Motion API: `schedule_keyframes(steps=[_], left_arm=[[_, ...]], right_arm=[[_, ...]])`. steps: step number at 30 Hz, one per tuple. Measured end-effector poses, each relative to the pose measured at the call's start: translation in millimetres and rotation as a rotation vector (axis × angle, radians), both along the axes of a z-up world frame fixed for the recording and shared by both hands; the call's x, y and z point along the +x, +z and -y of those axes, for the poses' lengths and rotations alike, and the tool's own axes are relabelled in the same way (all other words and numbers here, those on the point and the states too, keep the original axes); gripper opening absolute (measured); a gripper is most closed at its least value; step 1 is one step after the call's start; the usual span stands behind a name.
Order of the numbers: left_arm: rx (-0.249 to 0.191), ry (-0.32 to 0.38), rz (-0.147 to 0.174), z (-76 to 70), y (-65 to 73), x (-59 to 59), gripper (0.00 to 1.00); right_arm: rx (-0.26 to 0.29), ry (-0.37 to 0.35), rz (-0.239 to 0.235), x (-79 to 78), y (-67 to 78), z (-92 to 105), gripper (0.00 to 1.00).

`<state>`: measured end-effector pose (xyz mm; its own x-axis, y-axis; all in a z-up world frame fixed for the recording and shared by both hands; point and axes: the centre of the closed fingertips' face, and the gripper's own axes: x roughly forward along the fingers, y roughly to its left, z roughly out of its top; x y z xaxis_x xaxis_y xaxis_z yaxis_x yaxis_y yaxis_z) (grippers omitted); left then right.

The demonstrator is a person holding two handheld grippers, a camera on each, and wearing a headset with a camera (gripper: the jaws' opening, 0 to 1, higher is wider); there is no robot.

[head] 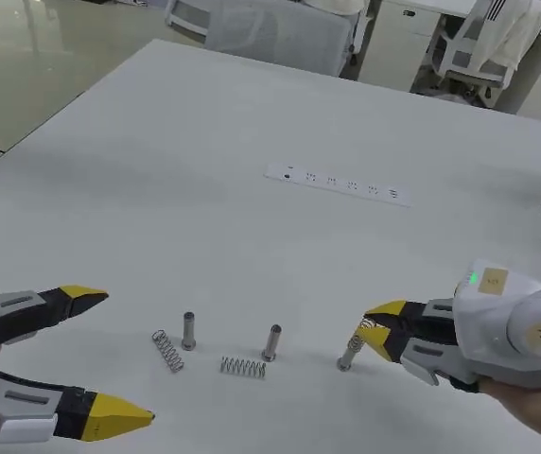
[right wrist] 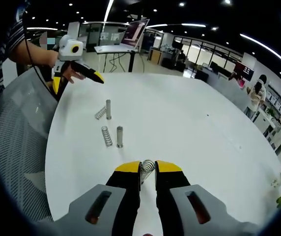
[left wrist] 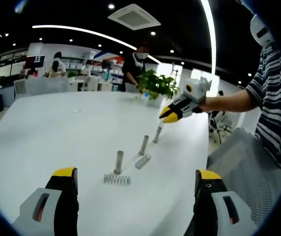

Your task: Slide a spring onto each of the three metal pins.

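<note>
Clamping a spring (head: 362, 333) slanted along the rightmost pin (head: 348, 357), the right gripper (head: 373, 331) sits narrow, the left gripper (head: 129, 356) wide.

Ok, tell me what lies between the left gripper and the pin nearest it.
A loose spring lies flat between the open left gripper and that pin, close to the pin's base; the head view shows it.

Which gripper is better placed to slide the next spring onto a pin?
Right. The right gripper is shut on a spring close to the top of the nearest pin. The left gripper is open, holds nothing, and is apart from the two loose springs.
</note>
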<state>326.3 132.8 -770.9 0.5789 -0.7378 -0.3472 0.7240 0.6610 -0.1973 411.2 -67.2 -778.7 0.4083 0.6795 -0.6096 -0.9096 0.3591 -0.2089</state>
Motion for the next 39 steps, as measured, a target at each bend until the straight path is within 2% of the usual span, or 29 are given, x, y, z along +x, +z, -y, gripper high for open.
schedule_keyframes(steps=[9, 15, 22, 30, 32, 35, 39], left_arm=[[0.000, 0.007, -0.003, -2.0, -0.5, 0.0, 0.96], [0.000, 0.008, -0.001, -1.0, -0.1, 1.0, 0.96], [-0.005, 0.004, 0.005, 1.4, 2.9, 2.0, 0.96], [-0.005, 0.001, 0.003, 1.4, 4.0, 2.5, 0.95], [-0.006, 0.001, 0.005, 1.8, 4.6, 3.0, 0.95], [-0.009, 0.003, 0.006, 2.3, 5.4, 3.8, 0.95], [-0.008, -0.002, 0.006, 4.1, 6.5, 3.8, 0.95]], right_arm=[[-0.046, 0.017, -0.020, 1.0, -18.0, -1.7, 0.08], [-0.068, 0.011, -0.051, 1.7, -31.8, 1.0, 0.08], [-0.070, 0.010, -0.067, -0.1, -36.3, 0.9, 0.08], [-0.065, -0.003, -0.109, -0.8, -38.6, 1.0, 0.09], [-0.066, -0.003, -0.101, -0.9, -37.8, 1.1, 0.10], [-0.054, -0.015, -0.121, -0.2, -36.5, 1.0, 0.14], [-0.046, -0.015, -0.104, 0.2, -28.2, 1.1, 0.15]])
